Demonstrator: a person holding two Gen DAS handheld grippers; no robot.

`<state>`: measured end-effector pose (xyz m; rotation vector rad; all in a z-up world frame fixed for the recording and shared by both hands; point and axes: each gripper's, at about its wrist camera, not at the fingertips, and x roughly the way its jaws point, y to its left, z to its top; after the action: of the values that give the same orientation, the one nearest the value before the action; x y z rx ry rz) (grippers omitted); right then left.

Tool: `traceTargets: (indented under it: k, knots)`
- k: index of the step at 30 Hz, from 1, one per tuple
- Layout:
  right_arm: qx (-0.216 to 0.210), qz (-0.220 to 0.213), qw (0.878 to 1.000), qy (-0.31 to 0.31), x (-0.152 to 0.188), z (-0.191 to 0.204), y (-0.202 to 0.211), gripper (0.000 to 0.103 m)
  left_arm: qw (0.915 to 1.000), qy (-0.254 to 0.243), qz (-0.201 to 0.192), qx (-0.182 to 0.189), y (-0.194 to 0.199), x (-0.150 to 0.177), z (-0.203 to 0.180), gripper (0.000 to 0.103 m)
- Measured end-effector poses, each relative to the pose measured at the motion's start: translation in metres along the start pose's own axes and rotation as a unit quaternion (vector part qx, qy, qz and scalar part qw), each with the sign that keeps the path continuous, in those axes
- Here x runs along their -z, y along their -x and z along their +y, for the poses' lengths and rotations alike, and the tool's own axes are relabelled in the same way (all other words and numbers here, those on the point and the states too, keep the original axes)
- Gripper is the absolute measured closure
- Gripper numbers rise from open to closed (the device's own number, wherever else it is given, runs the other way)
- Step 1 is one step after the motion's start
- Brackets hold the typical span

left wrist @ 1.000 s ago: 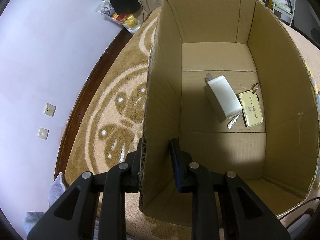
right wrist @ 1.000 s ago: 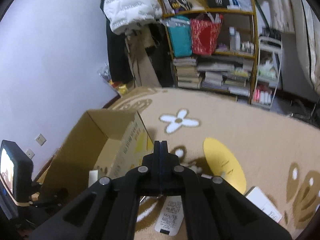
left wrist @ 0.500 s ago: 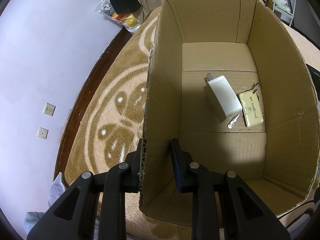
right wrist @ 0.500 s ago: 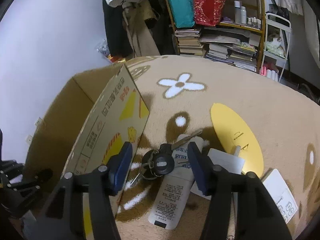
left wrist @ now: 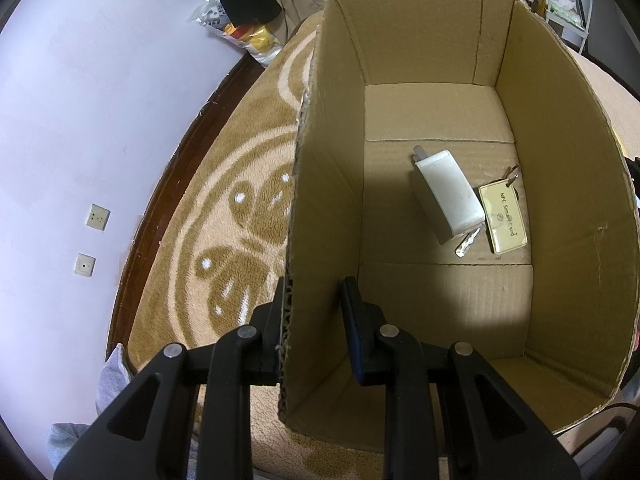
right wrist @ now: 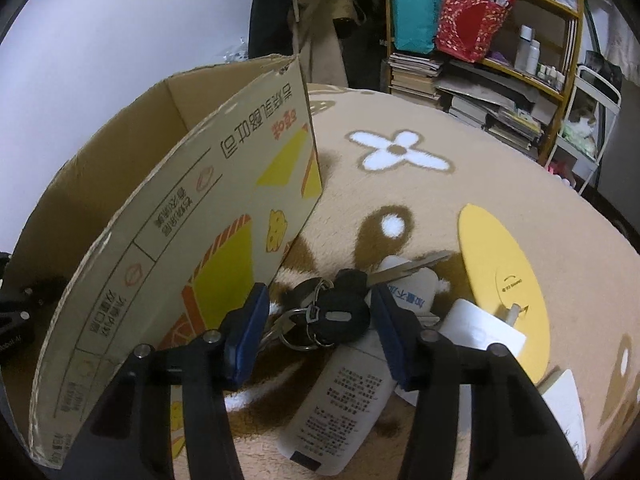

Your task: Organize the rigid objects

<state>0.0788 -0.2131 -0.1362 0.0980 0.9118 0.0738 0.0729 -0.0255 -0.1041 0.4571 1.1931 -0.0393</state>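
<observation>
The left tool [left wrist: 316,300] is straddling the near end of the cardboard box's [left wrist: 328,184] left wall, one finger outside over the rug [left wrist: 240,184] and one inside; the outer finger is lying against the cardboard, while the inner one is showing a gap, so it is steadying the wall more than clamping it. Ahead of that tool, on the box floor, a white charger block [left wrist: 448,192] is lying beside a yellow key tag [left wrist: 503,218] with a silver key [left wrist: 467,242] just beside them, so part of the sorting looks done. To the right, the right tool [right wrist: 320,320] is hanging wide open over a black key bunch [right wrist: 336,312], which is lying between its fingertips on top of a white bottle [right wrist: 344,396] on the rug, and it is gripping nothing yet. To its right a white card [right wrist: 480,332] and a yellow disc [right wrist: 500,280] are lying near; to its left the box's printed outer wall [right wrist: 192,248] is standing close. The step in hand looks like picking up the keys: it would go best by lowering until both pads are flanking the thick black fob rather than the loose rings, then closing squarely so the bunch is not slipping or dragging the bottle, while the left tool is holding the box steady for the drop.
</observation>
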Motion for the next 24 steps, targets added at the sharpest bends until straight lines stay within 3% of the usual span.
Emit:
traceTargets:
  k: [10,16,19,21,24]
  knots:
    - [-0.05,0.023,0.998,-0.001,0.002,0.004,0.0,0.059,1.0,-0.001,0.0,-0.002,0.0,0.0,0.001,0.079]
    - [-0.042,0.03,0.999,0.015,0.006,0.014,-0.002,0.059,0.9999,0.013,0.006,-0.005,-0.001,0.0,0.007,0.079]
    - [-0.039,0.064,0.997,0.012,0.01,0.017,-0.019,0.063,0.9997,0.021,0.009,-0.004,-0.002,0.0,0.01,0.079]
    - [-0.023,0.048,0.998,0.032,0.012,0.026,-0.019,0.062,0.9997,0.022,0.01,-0.004,-0.002,0.0,0.01,0.079]
    - [-0.027,0.047,0.999,0.0,0.01,0.025,-0.021,0.063,0.9997,0.02,0.01,-0.012,-0.002,-0.002,0.012,0.079]
